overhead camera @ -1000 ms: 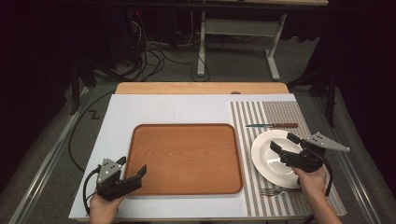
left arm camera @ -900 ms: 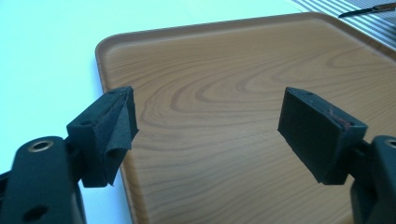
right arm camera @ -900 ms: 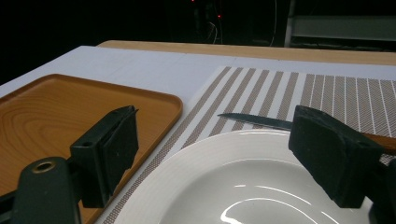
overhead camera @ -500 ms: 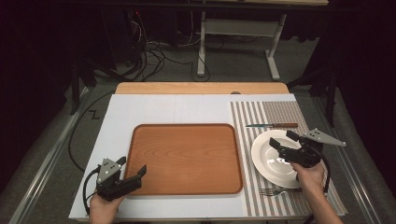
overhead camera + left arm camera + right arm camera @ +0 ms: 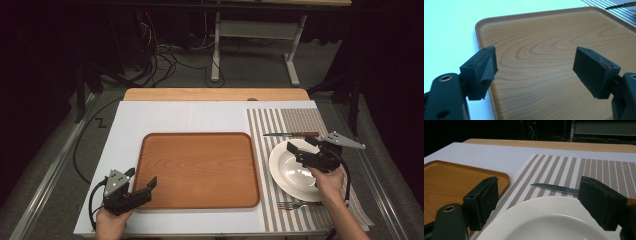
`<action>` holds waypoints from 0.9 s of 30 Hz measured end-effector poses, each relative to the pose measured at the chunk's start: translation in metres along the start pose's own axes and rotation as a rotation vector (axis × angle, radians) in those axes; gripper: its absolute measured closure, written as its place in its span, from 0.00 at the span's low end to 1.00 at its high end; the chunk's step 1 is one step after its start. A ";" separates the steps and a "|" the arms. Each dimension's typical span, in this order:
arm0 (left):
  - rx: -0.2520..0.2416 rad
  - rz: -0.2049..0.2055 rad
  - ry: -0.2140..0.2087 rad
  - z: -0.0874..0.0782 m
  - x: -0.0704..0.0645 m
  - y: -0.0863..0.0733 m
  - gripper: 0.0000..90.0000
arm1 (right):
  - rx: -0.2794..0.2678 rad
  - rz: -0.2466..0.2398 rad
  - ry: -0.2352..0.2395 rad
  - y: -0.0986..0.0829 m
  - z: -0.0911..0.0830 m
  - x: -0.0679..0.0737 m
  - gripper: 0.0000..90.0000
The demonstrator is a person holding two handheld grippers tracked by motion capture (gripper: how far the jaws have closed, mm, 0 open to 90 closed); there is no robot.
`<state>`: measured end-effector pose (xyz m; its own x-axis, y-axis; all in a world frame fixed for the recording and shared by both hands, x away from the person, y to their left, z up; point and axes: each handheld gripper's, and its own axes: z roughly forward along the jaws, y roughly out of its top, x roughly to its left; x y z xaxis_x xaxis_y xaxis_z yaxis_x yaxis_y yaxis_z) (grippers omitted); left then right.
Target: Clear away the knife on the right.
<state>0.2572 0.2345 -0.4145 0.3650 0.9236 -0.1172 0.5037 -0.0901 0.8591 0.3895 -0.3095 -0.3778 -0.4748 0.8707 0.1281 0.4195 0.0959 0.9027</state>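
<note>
Overhead, fork (image 5: 292, 204) beside plate (image 5: 286, 172).

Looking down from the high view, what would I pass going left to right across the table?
Left gripper → wooden tray → white plate → right gripper.
</note>
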 end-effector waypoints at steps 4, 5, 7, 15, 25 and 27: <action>0.001 -0.001 0.001 0.000 0.000 0.000 0.23 | 0.024 -0.005 -0.015 0.005 0.003 -0.002 0.20; 0.001 -0.001 0.001 0.000 0.000 0.000 0.23 | 0.024 -0.005 -0.015 0.005 0.003 -0.002 0.20; 0.001 0.000 0.001 0.000 0.000 0.000 0.23 | 0.039 -0.004 -0.016 0.008 0.004 -0.004 0.21; 0.001 -0.004 0.002 0.000 0.000 0.000 0.23 | 0.120 0.015 -0.019 0.016 0.012 -0.012 0.22; 0.002 -0.005 0.002 0.000 0.001 0.000 0.23 | 0.197 0.005 -0.003 0.027 0.025 -0.008 0.25; 0.002 -0.005 0.001 0.000 0.001 0.000 0.23 | 0.209 0.002 -0.005 0.030 0.025 -0.008 0.26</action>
<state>0.2576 0.2350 -0.4146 0.3615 0.9245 -0.1205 0.5072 -0.0866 0.8575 0.4254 -0.3012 -0.3616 -0.4704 0.8732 0.1273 0.5722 0.1920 0.7973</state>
